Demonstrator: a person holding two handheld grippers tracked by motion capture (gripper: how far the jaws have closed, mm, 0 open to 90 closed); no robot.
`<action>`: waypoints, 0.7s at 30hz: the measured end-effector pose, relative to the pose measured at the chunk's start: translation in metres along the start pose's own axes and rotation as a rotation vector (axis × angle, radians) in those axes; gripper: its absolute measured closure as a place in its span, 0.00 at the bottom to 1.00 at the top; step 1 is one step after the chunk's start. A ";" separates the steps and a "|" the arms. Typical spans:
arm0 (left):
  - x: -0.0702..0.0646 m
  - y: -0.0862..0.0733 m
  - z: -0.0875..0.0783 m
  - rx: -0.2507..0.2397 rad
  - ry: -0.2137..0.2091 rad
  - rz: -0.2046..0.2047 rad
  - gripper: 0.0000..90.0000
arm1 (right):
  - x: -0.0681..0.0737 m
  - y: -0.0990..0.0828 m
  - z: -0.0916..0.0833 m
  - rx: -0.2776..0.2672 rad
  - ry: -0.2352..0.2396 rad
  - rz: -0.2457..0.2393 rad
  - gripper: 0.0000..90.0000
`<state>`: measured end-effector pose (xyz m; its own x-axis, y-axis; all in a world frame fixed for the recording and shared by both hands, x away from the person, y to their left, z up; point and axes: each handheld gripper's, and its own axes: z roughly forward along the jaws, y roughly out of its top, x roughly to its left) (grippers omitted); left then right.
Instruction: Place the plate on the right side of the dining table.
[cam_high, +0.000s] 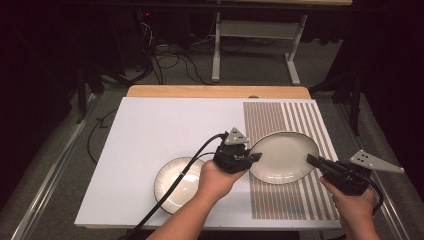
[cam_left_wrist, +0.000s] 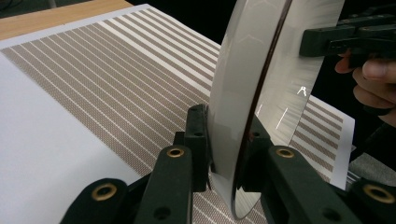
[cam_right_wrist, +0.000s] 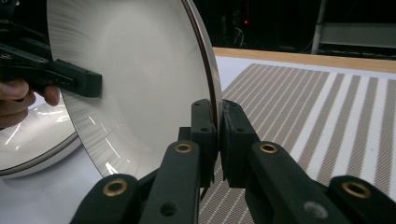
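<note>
Holding one plate (cam_high: 283, 157) between both grippers: I have the left gripper (cam_high: 253, 157) clamped on its near-left rim and the right gripper (cam_high: 312, 160) clamped on the opposite rim, jaws pinched together on the edge at each side. In the left gripper view the rim (cam_left_wrist: 233, 140) runs up between the pads; the right gripper view shows the same. The plate hangs over the striped mat (cam_high: 300, 120), and the line between my two grips runs straight across its width. A second plate (cam_high: 176, 184) rests on the white board (cam_high: 160, 125), behind and to the outside of my left gripper, well away from the right. Judgement: that left-hand plate is the likely stacking target, so the held plate must travel leftward, with the left gripper leading.
</note>
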<state>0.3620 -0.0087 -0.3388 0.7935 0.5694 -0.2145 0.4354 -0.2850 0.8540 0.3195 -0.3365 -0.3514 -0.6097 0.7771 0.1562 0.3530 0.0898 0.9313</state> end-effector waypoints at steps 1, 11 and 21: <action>0.000 0.001 0.003 0.002 0.001 -0.001 0.86 | -0.002 0.000 -0.001 0.001 -0.009 -0.003 0.97; 0.005 0.007 0.031 0.019 -0.007 -0.044 0.85 | -0.021 -0.006 -0.003 0.007 -0.056 0.032 0.97; 0.010 0.008 0.056 0.013 -0.016 -0.101 0.85 | -0.038 -0.013 -0.001 0.023 -0.095 0.062 0.96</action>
<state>0.3975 -0.0484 -0.3606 0.7519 0.5837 -0.3064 0.5187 -0.2369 0.8215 0.3374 -0.3678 -0.3687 -0.5161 0.8373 0.1805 0.4046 0.0526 0.9130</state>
